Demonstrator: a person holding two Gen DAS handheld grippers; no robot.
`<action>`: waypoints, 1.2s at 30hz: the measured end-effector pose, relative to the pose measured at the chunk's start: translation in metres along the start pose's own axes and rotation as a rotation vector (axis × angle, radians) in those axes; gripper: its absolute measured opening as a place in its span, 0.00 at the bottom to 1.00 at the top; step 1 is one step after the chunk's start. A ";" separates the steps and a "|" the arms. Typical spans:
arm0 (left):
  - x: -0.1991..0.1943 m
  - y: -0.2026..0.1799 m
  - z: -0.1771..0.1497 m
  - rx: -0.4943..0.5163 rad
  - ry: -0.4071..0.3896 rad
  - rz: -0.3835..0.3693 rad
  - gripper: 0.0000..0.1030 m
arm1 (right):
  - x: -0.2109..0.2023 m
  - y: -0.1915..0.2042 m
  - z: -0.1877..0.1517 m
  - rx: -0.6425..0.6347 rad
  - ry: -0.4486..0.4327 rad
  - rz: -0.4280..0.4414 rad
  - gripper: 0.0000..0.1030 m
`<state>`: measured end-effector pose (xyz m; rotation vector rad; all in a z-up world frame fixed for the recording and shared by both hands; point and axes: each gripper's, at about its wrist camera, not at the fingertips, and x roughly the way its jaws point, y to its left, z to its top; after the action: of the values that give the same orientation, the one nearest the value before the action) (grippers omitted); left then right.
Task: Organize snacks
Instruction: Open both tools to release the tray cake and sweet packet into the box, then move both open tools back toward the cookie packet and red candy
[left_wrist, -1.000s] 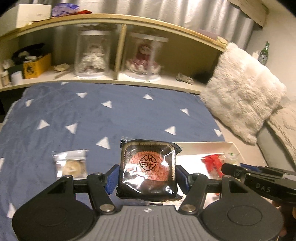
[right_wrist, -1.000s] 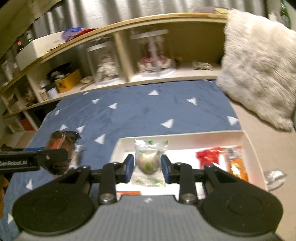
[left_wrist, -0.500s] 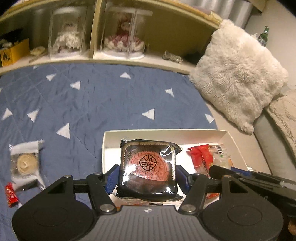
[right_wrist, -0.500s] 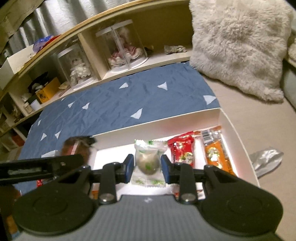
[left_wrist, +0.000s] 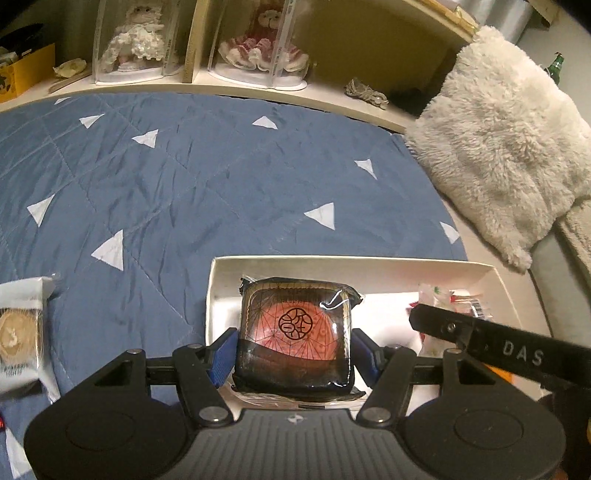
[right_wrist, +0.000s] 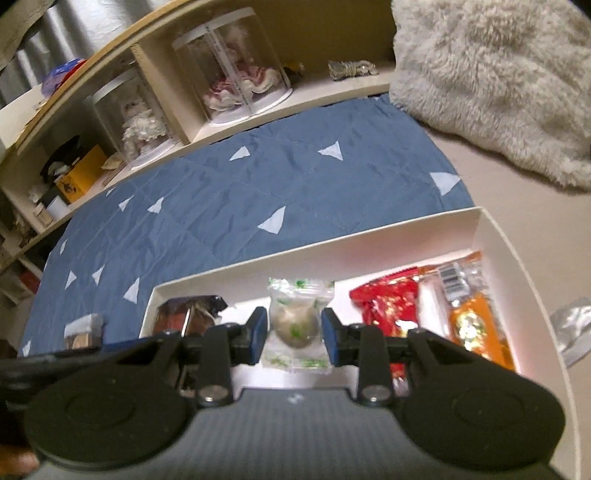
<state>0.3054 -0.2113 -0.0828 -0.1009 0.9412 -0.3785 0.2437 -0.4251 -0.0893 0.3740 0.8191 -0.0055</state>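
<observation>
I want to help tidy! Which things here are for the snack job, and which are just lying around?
Snack job: white box, dark square cake, green-speckled sweet, red packet, orange packet, biscuit packet.

Lying around: fluffy pillow, doll cases, blue quilt.

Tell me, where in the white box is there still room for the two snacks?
Bare floor shows at the white box left end, between its left wall and the red packet. The right end is crowded: red packet and orange packet lie side by side there.
</observation>
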 end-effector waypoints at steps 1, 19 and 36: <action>0.003 0.001 0.001 0.003 0.002 0.003 0.64 | 0.005 0.000 0.002 0.004 0.007 0.000 0.36; -0.003 -0.010 0.004 0.125 0.012 0.009 0.84 | 0.029 -0.003 0.018 0.039 0.046 -0.085 0.74; -0.052 -0.012 -0.014 0.141 0.016 0.018 0.97 | -0.041 -0.008 -0.005 -0.014 0.010 -0.117 0.77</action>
<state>0.2633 -0.2022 -0.0482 0.0391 0.9285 -0.4279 0.2107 -0.4366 -0.0656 0.3130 0.8498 -0.1064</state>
